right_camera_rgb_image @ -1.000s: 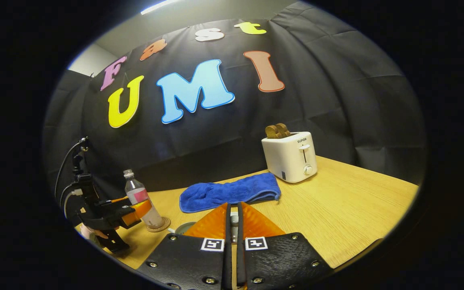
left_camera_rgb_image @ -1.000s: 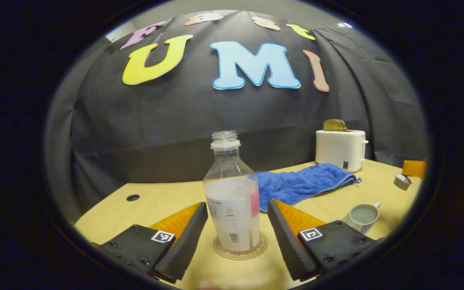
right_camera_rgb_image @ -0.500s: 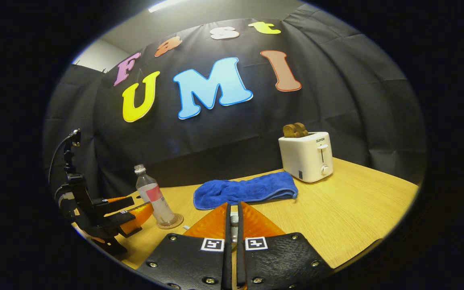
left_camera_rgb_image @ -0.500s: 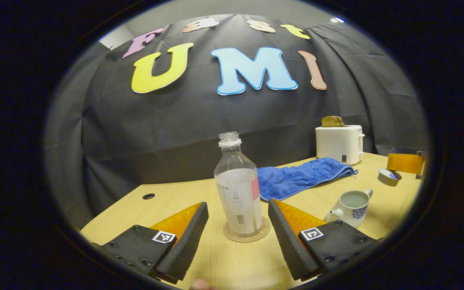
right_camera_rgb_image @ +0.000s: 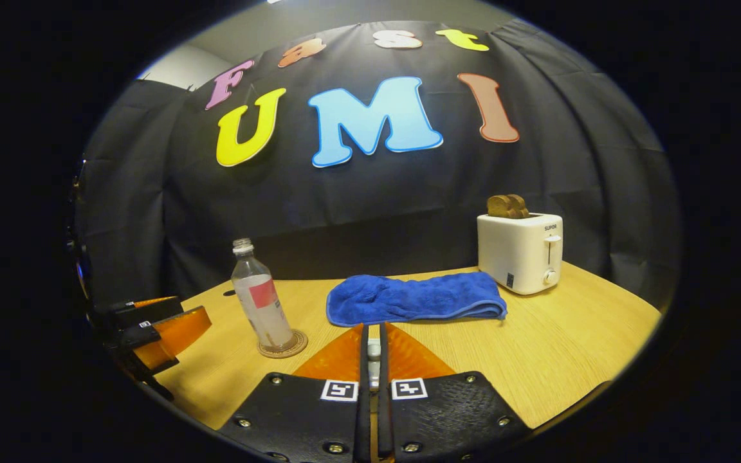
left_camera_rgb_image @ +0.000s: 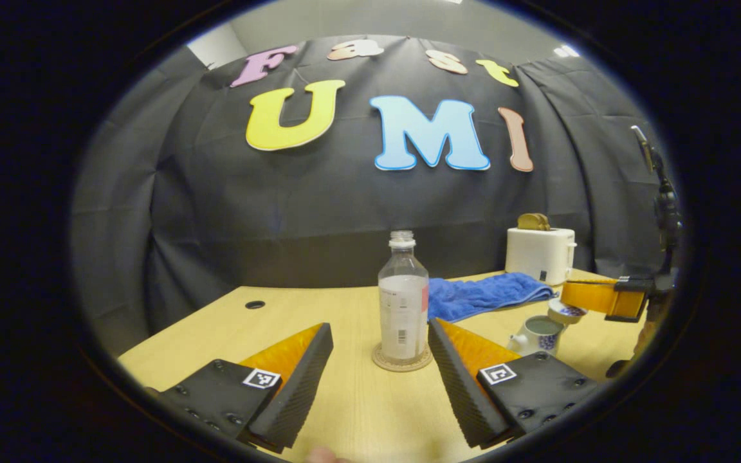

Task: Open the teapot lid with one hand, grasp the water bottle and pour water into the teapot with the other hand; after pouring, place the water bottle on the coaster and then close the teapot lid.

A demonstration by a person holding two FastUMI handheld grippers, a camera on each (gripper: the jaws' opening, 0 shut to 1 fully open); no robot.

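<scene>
The clear plastic water bottle, capless and partly full, stands upright on the round cork coaster on the pale wood-grain table. The left gripper gapes wide, clear of it. The right gripper pinches the white teapot lid tight. The open white-and-blue ceramic teapot sits by a plush blue towel.

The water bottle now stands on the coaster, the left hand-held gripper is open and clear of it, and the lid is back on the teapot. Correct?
Not quite: the lid is not on the teapot. The left gripper view shows it clamped in the right hand-held gripper above the open pot. The water bottle does stand on the coaster, the left hand-held gripper open.
</scene>
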